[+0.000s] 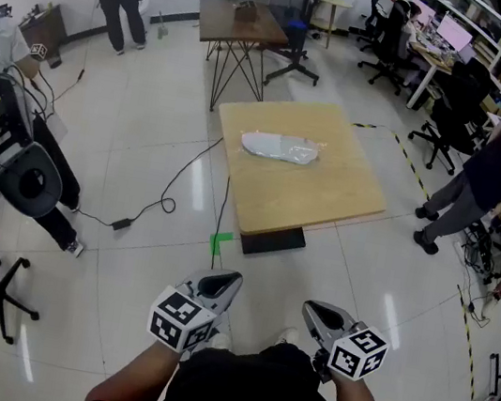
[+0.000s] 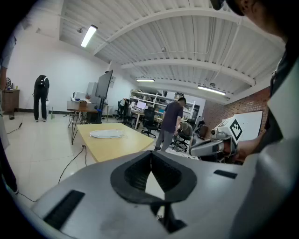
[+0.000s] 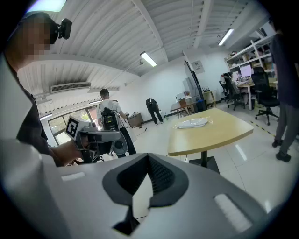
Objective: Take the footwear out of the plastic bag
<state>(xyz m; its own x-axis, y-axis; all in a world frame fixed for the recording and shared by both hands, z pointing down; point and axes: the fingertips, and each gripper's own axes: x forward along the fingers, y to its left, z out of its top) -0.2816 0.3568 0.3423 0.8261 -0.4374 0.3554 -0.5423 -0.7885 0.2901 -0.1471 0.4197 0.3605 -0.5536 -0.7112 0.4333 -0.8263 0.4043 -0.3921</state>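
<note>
our left gripper [image 1: 217,286] and right gripper [image 1: 318,317] are both clenched on nothing, held low by our body, well short of the table [image 1: 325,207] ahead, where the shoe [image 1: 274,146] lies inside its plastic bag [image 1: 311,147], so we judge nothing is done yet.

You stand back from the counter [image 1: 325,207]. Your left claw [image 1: 217,285] and right claw [image 1: 320,316] are held low before you, side by side with a gap between them, both well apart from the counter. On its far half lies the bag [image 1: 311,147], clear and flat, with a pale shoe [image 1: 274,146] inside. A green tape mark [image 1: 221,240] sits on the floor near the counter's base, and a black cable [image 1: 170,196] trails to its left. A person [image 1: 497,174] stands off to the counter's right.
</note>
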